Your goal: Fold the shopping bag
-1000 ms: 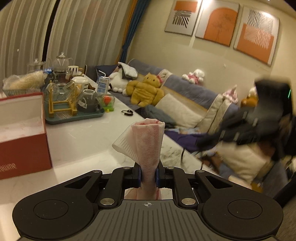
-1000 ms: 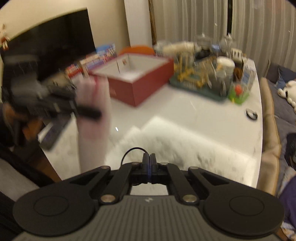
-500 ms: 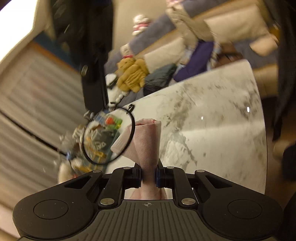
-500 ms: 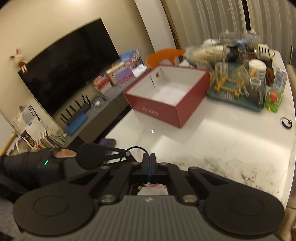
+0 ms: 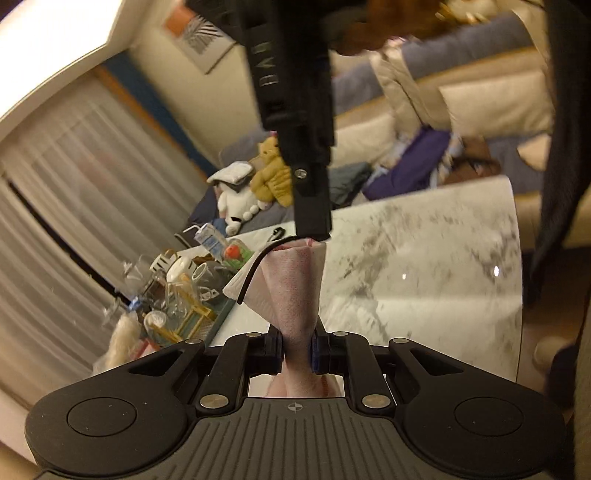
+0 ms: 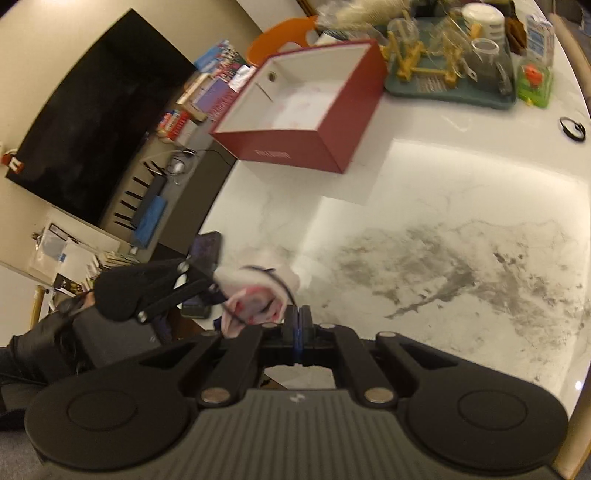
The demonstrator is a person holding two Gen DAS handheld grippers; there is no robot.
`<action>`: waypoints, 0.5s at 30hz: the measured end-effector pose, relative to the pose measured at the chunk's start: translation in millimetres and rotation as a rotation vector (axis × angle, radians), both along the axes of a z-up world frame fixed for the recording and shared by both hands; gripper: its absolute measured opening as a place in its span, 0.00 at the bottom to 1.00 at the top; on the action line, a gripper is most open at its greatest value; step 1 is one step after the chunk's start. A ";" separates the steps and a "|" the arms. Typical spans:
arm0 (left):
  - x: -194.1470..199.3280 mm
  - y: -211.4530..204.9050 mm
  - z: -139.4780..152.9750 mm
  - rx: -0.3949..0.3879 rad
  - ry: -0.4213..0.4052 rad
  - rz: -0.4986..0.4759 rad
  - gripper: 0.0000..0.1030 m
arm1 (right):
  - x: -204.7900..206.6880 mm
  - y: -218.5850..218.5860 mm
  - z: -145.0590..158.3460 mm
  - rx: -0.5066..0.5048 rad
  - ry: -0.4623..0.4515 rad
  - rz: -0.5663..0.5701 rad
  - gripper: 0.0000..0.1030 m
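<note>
Above the marble table [image 6: 461, 206], left gripper [image 5: 297, 349] clamping the rolled pink bag [image 5: 291, 284], right gripper [image 6: 298, 334] jaws pressed together on a thin black loop [image 6: 266, 280]; red box [image 6: 295, 122] holding white paper, tray [image 6: 450, 88] full of glassware

White marble table [image 6: 461, 229], grey-veined, glossy; lamp glare on near part. Far end of table: red box [image 6: 295, 122], open, white inside; teal tray [image 6: 450, 88] of glassware and yellow racks; milk carton [image 6: 539, 35] and small green toy [image 6: 533, 79] to its right. Orange chair [image 6: 280, 35] behind box. Left wall cream, with large dark TV [image 6: 92, 110]; low grey console [image 6: 173, 184] below, books and cables on top. Left wrist view: sheer curtains [image 5: 74, 192], blue drape [image 5: 159, 110], framed prints [image 5: 199, 37] on far wall. Sofa [image 5: 424, 122] past table, with cushions, yellow plush [image 5: 271, 177], white plush [image 5: 236, 203]. Warm indoor light.
</note>
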State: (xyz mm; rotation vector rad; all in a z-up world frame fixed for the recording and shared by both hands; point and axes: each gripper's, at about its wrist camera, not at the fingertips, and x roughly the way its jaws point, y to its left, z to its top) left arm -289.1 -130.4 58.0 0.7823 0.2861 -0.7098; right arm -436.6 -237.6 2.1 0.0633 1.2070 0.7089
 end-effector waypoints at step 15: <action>23.6 33.8 7.1 -0.314 0.245 0.134 0.13 | -11.3 -19.2 27.3 0.066 -0.268 0.018 0.48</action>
